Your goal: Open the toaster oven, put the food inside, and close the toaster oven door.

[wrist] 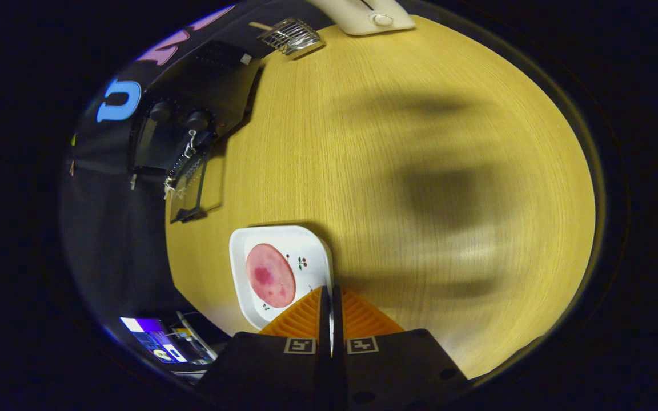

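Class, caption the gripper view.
Fingers shut at the plate's rim beside the ham slice; toaster oven beyond.

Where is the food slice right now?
In the gripper view, the pink slice lies on the white plate, just left of the shut fingertips of the gripper, on the wooden table.

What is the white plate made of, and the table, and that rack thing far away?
The plate looks like glazed ceramic or melamine: white, glossy, with small printed sprigs. The table looks like wood or wood-look laminate: pale yellow with fine grain lines and a matte sheen. The rack looks like bare metal wire: thin shiny bars. The gripper has its jaws closed over the plate's edge.
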